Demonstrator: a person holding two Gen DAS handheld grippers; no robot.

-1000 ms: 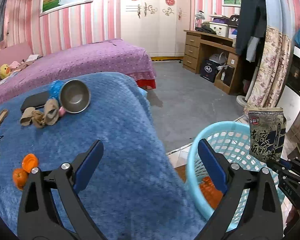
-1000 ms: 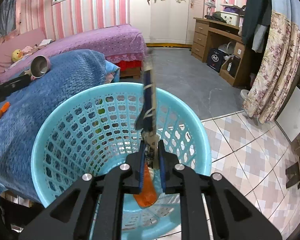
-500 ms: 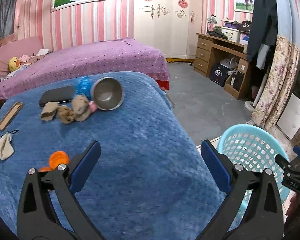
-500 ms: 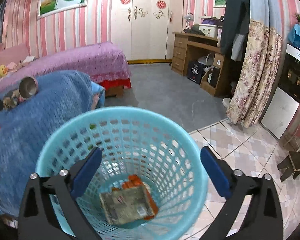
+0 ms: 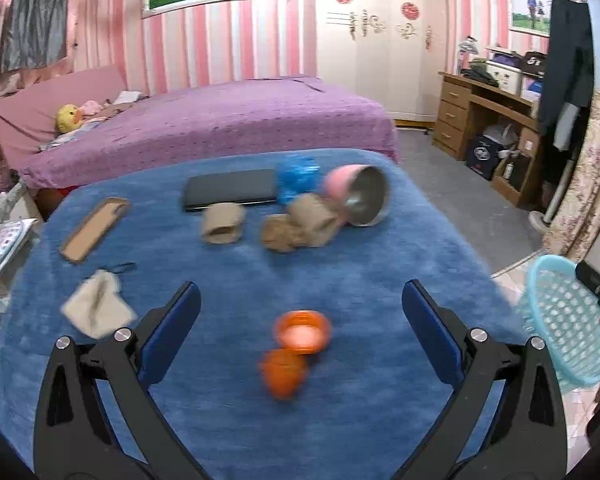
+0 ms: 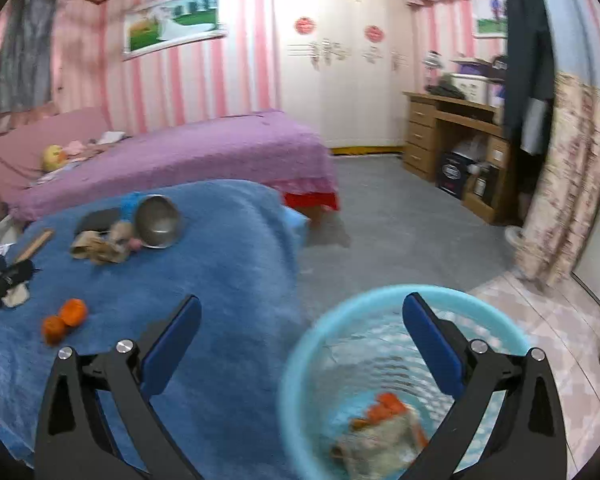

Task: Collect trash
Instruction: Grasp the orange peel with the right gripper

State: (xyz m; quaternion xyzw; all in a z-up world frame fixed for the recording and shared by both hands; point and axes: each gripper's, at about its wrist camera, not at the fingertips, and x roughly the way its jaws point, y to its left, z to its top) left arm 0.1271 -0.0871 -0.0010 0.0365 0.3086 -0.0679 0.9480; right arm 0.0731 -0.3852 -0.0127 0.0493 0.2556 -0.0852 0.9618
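Note:
My left gripper (image 5: 300, 320) is open and empty over the blue blanket-covered table (image 5: 360, 272), with two orange peel pieces (image 5: 296, 344) lying just ahead between its fingers. Crumpled brown paper pieces (image 5: 296, 226) lie further back. My right gripper (image 6: 300, 340) is open and empty above the light blue basket (image 6: 300, 360), which holds a snack bag (image 6: 380, 440) and orange scraps. The basket also shows at the right edge of the left wrist view (image 5: 560, 320). The orange peels show in the right wrist view (image 6: 64, 320).
On the table sit a tipped pink metal bowl (image 5: 360, 196), a blue crumpled item (image 5: 298, 176), a black flat case (image 5: 232, 194), a brown flat case (image 5: 94, 228) and a small cloth pouch (image 5: 96, 308). A purple bed (image 5: 220, 120) stands behind, a desk (image 5: 492, 120) at right.
The right gripper opened and dropped the snack bag into the basket, then swung left. The left gripper swung left from the basket to above the orange peels.

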